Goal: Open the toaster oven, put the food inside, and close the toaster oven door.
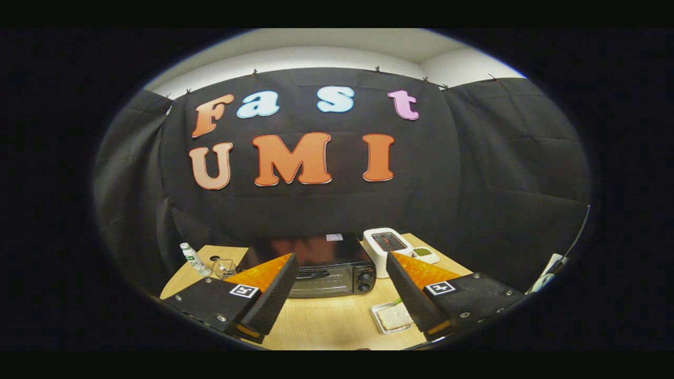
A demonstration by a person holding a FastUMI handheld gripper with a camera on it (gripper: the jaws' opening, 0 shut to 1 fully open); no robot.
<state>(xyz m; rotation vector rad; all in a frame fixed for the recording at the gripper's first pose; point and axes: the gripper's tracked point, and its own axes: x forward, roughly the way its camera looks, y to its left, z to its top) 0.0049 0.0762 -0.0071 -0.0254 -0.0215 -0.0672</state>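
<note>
Pale wood is lying under everything we are looking at: the counter (pixel 326 321) is carrying a black oven (pixel 321 268) straight ahead, its door (pixel 324 284) shut and its handle running across the top of the glass. We are holding the hand-held gripper (pixel 339 287) well back from it, fingers spread wide apart and gripping nothing, with the oven showing in the gap between them.

Food (pixel 394 317), a pale slice on a small white tray (pixel 380 323), is sitting on the counter just beside the right finger and nearer to us than the oven. Beyond the right finger a white toaster (pixel 387 247) is standing beside the oven, with a small dish (pixel 425 255) past it. Off to the left a bottle (pixel 194 259) and a glass (pixel 225 267) are standing near the counter's far edge.

We are judging that the task is only starting: the opening step is in hand and nothing is yet touched. Next we are needing to move forward and down to the handle, then pull the door open before going for the food.
</note>
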